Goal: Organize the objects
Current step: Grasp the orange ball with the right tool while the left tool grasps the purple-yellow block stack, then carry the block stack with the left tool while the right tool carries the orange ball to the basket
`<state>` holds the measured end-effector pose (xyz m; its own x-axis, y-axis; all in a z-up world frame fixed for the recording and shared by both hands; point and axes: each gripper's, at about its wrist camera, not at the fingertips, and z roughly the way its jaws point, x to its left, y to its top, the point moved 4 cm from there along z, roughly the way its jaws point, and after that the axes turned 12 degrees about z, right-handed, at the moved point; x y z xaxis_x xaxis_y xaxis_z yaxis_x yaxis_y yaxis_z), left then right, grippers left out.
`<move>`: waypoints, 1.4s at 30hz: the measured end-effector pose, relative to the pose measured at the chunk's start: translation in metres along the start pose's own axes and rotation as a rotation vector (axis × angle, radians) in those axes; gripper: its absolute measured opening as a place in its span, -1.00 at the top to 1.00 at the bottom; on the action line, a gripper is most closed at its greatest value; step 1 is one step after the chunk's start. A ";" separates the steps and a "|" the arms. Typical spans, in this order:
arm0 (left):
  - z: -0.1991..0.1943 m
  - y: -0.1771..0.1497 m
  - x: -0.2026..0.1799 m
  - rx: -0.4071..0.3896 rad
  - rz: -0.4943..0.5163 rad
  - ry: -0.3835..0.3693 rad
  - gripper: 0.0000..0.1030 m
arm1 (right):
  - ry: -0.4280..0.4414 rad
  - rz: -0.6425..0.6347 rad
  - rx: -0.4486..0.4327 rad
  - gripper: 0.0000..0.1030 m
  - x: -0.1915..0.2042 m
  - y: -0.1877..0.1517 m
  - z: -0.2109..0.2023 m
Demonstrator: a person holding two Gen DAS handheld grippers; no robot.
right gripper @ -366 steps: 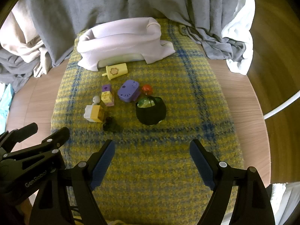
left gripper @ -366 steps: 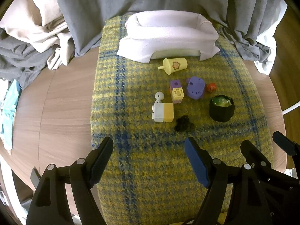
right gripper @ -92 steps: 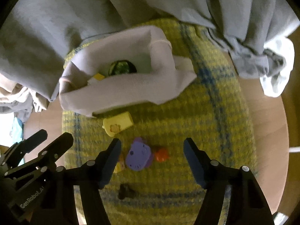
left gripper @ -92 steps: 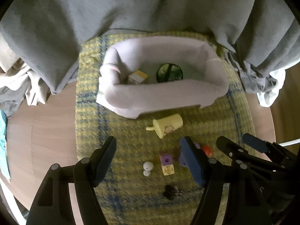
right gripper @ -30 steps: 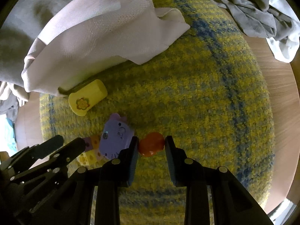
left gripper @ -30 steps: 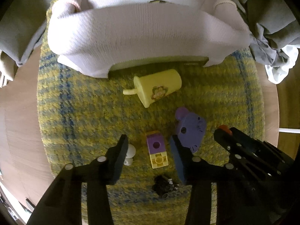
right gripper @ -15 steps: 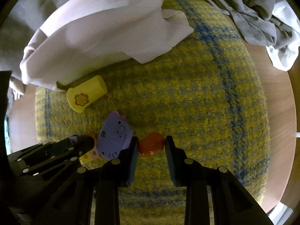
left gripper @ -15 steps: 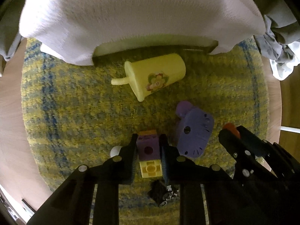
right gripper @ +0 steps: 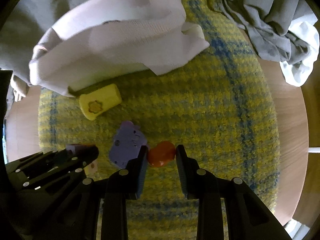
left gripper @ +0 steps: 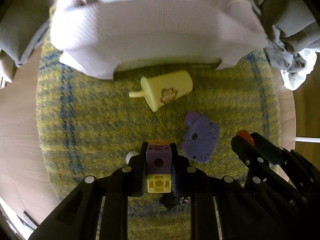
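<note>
Lifting now, left tool (left gripper: 159, 170) w/ block stack (left gripper: 159, 169), right tool (right gripper: 161, 158) w/ orange toy (right gripper: 161, 153)

No text can be read (only toy decorations)

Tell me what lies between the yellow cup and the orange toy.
The purple toy lies between yellow cup and orange toy, clearest in the right wrist view.

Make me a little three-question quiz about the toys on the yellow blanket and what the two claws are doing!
1. True or false: the left claw is clamped on the purple and yellow block.
2. What colour is the toy between the right claw fingers?
3. Which toy lies nearest the white fabric basket: A) yellow cup B) purple animal toy?

Key: 1 true; 2 orange; 3 A.
</note>
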<state>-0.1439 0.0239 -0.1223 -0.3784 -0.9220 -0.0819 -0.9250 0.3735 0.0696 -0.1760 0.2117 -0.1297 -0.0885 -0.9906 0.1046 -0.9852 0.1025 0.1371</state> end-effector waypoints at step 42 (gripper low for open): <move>-0.136 0.074 0.021 -0.324 0.003 0.081 0.62 | 0.161 -0.077 -0.304 0.44 0.065 0.060 -0.122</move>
<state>-0.2161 0.0188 0.0160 -0.3653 -0.9309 -0.0030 -0.8601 0.3362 0.3837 -0.2232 0.1646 0.0054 0.0325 -0.9718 0.2334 -0.8973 0.0744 0.4350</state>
